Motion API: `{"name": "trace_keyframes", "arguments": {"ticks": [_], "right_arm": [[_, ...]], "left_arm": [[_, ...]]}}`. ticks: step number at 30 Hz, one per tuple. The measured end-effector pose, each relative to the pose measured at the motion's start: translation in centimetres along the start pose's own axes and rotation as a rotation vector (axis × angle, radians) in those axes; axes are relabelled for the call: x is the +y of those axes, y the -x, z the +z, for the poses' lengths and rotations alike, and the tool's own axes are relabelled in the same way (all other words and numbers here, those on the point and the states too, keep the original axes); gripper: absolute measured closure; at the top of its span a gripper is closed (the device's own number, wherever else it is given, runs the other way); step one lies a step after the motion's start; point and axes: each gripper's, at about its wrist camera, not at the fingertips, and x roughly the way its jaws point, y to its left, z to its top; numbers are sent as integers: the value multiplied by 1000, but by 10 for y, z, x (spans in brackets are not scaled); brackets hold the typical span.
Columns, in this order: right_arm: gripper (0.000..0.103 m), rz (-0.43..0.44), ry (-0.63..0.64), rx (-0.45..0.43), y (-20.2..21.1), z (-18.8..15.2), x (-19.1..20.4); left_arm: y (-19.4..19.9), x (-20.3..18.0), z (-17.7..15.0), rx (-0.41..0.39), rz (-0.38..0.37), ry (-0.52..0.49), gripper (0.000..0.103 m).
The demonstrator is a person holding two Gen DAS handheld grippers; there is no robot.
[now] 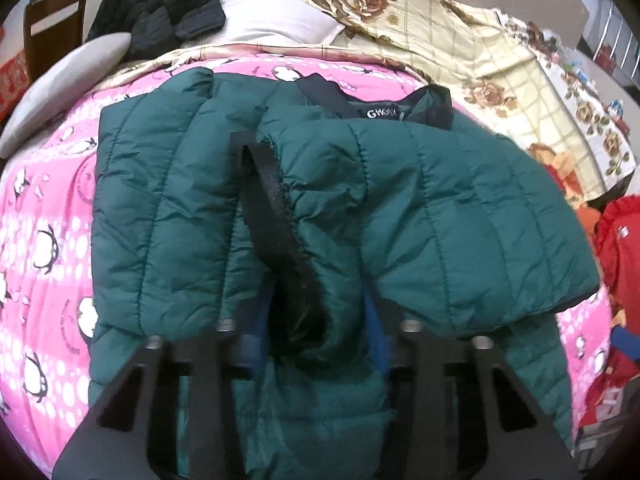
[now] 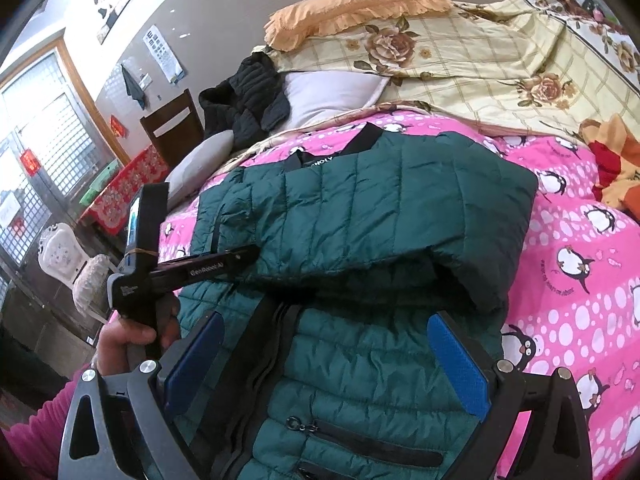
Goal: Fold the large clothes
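A dark green quilted puffer jacket lies partly folded on the pink penguin bedspread. It also shows in the right wrist view, collar far, zip pocket near. My left gripper holds a fold of the jacket's black-lined cuff between its blue pads; the pads are mostly hidden by fabric. In the right wrist view the left gripper's body reaches onto the jacket from the left, held by a hand. My right gripper is open, its blue pads wide apart over the jacket's lower front.
A black jacket, white pillow, floral quilt and orange pillow lie at the bed's far end. Red clothes lie at the right. A wooden chair and red-clothed table stand left of the bed.
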Motion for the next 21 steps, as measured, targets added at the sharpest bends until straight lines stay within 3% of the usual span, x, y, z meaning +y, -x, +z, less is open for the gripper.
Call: {"name": "trace_keyframes", "arguments": {"ticks": [3, 7, 11, 16, 18, 20, 21], "right_arm": [[2, 4, -20, 2, 0, -1, -4], [2, -5, -19, 5, 0, 0, -6], [2, -33, -5, -13, 1, 5, -4], [3, -158, 43, -35, -13, 21, 0], [7, -205, 62, -22, -28, 29, 1], [24, -245, 93, -6, -47, 38, 2], [26, -284, 120, 8, -61, 43, 3]], "left_arm": [[12, -2, 3, -26, 1, -24, 78], [39, 5, 12, -77, -5, -36, 79], [61, 31, 26, -135, 60, -19, 79], [40, 71, 26, -88, 131, 54, 79], [30, 76, 20, -53, 119, 63, 79], [21, 75, 13, -33, 110, 58, 78], [19, 73, 11, -31, 113, 50, 77]]}}
